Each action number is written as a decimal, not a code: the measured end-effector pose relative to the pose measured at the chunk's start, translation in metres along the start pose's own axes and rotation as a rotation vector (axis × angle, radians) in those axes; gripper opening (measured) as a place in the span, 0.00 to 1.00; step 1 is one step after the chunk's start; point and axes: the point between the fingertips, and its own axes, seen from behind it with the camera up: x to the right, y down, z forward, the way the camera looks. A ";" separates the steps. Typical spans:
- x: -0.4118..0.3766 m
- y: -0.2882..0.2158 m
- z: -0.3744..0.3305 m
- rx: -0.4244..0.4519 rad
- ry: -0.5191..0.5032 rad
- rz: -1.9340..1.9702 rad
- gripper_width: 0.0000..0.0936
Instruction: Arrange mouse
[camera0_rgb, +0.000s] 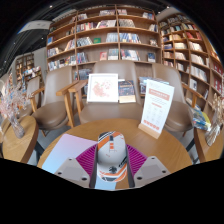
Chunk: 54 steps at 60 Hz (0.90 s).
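The gripper (112, 165) holds the mouse (112, 152) between its two fingers, and both pads seem to press on it. The mouse points straight ahead, over the round table (150, 150), near the mat (65, 150).

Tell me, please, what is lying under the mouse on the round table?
The mouse sits between the gripper fingers, over a pale mat on the table. What lies directly beneath it is covered.

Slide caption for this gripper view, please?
Gripper holding a white-and-orange mouse over a round wooden table, bookshelves behind.
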 end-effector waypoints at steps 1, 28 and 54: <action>-0.009 -0.001 0.001 0.000 -0.005 -0.007 0.47; -0.093 0.066 0.058 -0.116 -0.010 -0.031 0.51; -0.075 0.030 -0.080 0.024 0.034 -0.061 0.91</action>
